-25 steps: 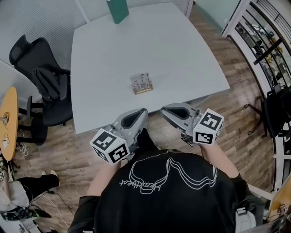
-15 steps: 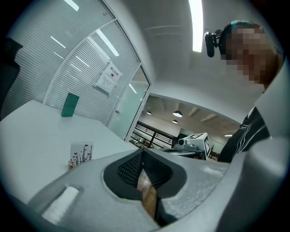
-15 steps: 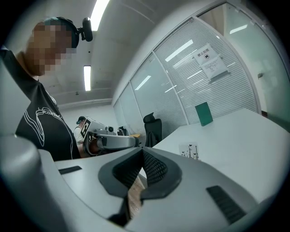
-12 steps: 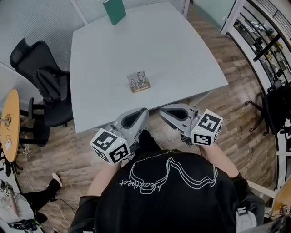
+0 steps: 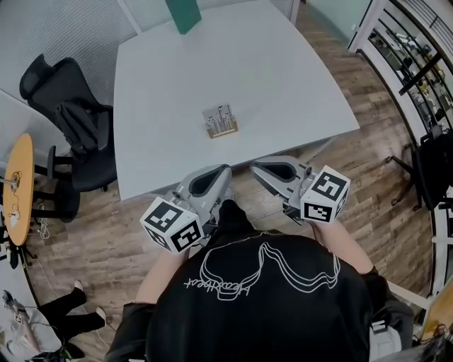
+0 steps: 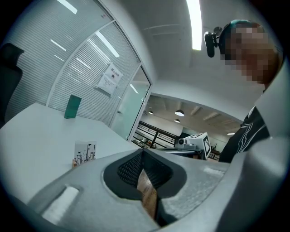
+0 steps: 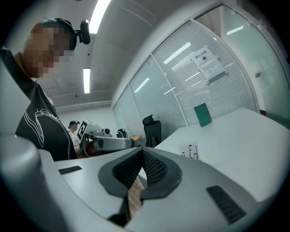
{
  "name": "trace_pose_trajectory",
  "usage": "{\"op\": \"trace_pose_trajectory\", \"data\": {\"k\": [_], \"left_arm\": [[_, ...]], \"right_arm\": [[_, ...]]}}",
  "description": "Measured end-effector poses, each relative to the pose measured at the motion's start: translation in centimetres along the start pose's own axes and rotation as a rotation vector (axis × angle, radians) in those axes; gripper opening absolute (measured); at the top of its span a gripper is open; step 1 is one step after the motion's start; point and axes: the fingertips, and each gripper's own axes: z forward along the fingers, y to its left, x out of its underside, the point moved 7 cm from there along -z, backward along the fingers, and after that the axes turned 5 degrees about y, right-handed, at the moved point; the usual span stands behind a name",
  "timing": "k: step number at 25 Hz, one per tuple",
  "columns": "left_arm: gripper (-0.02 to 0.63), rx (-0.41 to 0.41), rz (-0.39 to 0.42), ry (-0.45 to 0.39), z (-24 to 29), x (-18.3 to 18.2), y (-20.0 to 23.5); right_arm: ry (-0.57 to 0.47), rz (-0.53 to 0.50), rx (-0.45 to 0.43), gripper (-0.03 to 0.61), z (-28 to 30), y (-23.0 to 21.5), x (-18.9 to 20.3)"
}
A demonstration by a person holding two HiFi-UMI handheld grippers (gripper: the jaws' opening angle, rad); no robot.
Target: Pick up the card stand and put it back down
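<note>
- Card stand (image 5: pixel 220 120), a small white card upright in a low wooden base, sits on the largest thing in view: a broad, pale grey table (image 5: pixel 297 78). It stands a little in from the near edge, well apart from both grippers.
- Black swivel office chair (image 5: pixel 67 106), with a dark garment draped over its seat, stands to the left of the table on brown wood-plank flooring (image 5: pixel 106 233).
- Person's black T-shirt (image 5: pixel 262 311) fills the bottom of the head view. It carries a white line drawing and a line of script, seen upside down and not surely readable.
- Left gripper (image 5: pixel 212 180), grey plastic with a black-and-white marker cube, is held off the table's near edge, roughly level. Its jaws are closed together with nothing between them.
- Right gripper (image 5: pixel 274 171), of the same build, is held just beside it, jaws likewise closed and empty. Both appear parked close to the body, which would suit either readiness to reach or a pause after setting the stand down.
- Flat, dark green upright object (image 5: pixel 184 13) stands at the table's far edge; it has no visible label.
- Paper notice (image 6: pixel 110 80) hangs on the glass wall; its print is too small to read.
- Card's face shows black plant-like silhouettes, with no legible words.
</note>
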Motion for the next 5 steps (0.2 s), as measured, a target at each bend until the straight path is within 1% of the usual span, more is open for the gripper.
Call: {"op": "trace_pose_trajectory", "data": {"k": [5], "left_arm": [[0.014,-0.009,0.005,-0.001,-0.53,0.38,0.04]], "right_arm": [[-0.001,0.004,0.013,0.008,0.05,0.28,0.36]]}}
